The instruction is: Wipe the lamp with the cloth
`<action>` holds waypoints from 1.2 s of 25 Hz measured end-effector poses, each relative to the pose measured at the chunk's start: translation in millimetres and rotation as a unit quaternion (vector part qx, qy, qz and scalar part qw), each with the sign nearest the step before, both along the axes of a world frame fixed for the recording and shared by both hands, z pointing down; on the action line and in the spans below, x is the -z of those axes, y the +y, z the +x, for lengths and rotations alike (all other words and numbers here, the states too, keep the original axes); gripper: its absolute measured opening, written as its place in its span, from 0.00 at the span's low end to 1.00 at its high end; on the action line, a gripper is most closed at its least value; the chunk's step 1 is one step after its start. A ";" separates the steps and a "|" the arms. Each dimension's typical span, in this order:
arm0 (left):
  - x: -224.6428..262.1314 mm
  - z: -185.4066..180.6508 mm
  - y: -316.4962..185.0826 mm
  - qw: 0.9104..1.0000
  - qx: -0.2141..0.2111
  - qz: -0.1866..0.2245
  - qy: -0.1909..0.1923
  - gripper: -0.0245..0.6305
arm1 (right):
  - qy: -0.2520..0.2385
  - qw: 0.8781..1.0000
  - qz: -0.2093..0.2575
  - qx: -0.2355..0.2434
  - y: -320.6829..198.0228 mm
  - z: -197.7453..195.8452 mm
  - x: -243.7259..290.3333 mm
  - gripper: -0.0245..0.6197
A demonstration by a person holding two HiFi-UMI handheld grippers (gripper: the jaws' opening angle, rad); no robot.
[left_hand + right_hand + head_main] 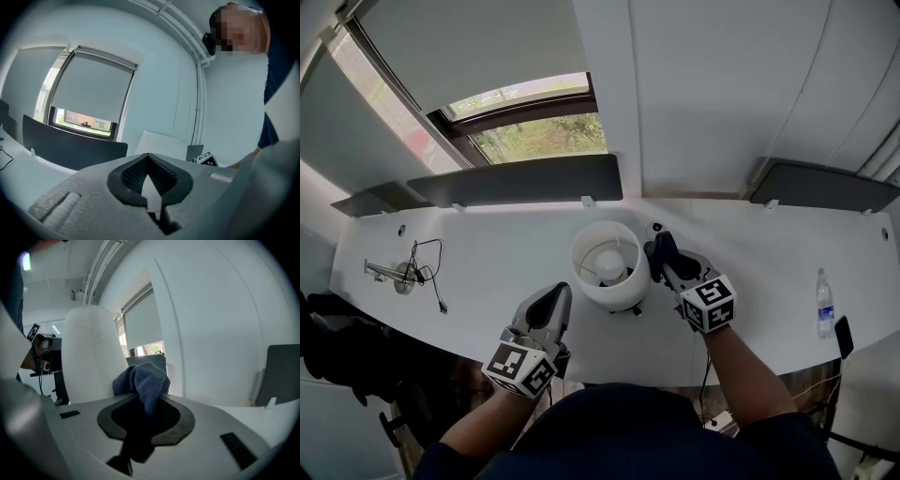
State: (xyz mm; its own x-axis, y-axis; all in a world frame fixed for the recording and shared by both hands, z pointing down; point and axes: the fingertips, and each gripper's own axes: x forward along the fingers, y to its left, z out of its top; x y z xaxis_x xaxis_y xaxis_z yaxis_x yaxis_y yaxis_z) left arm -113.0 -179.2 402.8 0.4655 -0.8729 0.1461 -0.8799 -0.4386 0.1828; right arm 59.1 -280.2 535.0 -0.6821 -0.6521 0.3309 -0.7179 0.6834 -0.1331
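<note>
Right gripper [662, 251] was clamped on cloth [143, 378], lamp [607, 265] just left of its tips. Left gripper [555, 298] closed, empty. Wipe step looked in hand; next needed cloth swept round the shade.

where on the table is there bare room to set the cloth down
Two bare patches: between the cable and the lamp, and the wide stretch between the right gripper and the bottle. It is crowded around the lamp, where the cloth and the left gripper sit close.
</note>
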 end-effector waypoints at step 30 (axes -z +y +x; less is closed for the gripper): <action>16.7 28.1 92.7 0.978 -0.206 0.019 0.038 0.04 | -0.089 0.994 0.051 -0.032 191.0 -79.0 134.7 0.17</action>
